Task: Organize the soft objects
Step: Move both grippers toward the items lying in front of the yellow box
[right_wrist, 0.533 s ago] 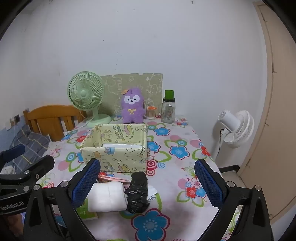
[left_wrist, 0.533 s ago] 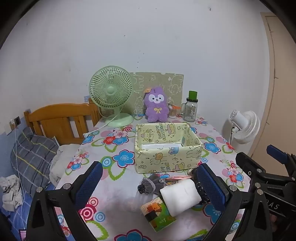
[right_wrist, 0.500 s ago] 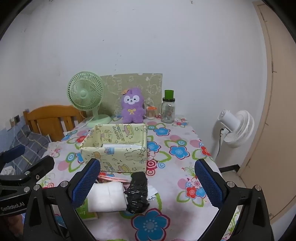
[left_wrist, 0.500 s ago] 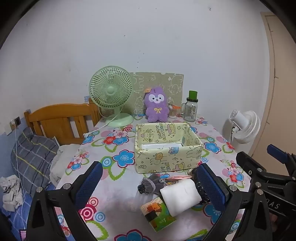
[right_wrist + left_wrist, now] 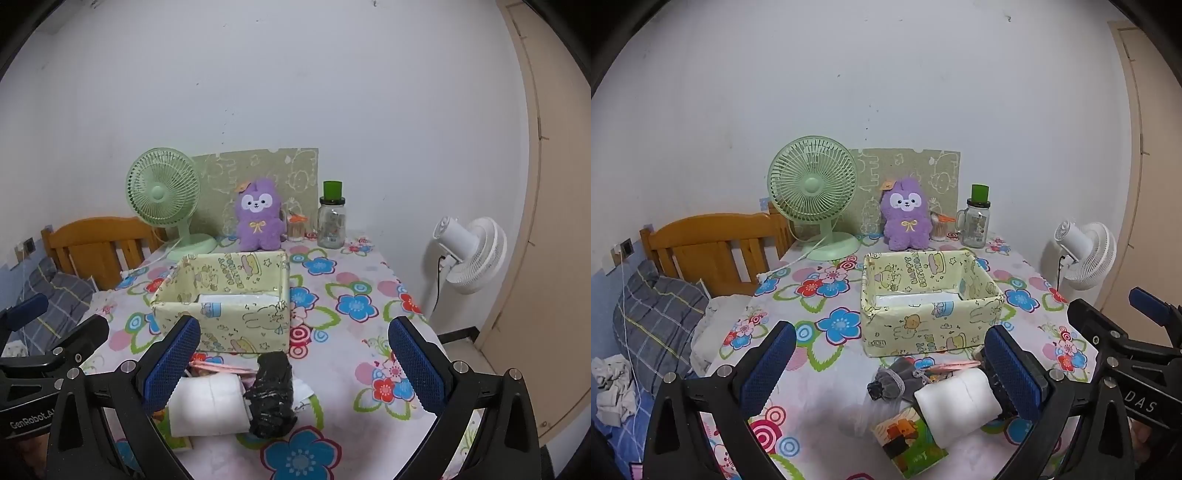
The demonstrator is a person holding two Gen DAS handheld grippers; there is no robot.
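Both tools were held above the near edge of the table [image 5: 820,424]. The left gripper [image 5: 886,365] stood with its jaws spread wide and nothing between the pads; the right gripper [image 5: 295,365] stood equally wide and empty. This spacing was judged suited to a first approach, since no item had yet been selected.

Just beyond the fingertips lay the loose pile of soft objects: a white roll [image 5: 208,406], a black crumpled bundle [image 5: 272,395] touching its right side, grey gloves [image 5: 895,380] to the left, and a printed packet [image 5: 910,448] partly under the roll. They sat near the front edge, presumably for easy reach.

Directly behind the pile stood the patterned box [image 5: 923,325], open at the top, the likely receptacle.

Farthest back, against the wall, stood a green fan [image 5: 814,192], a purple plush toy [image 5: 907,218] and a glass jar [image 5: 977,225].
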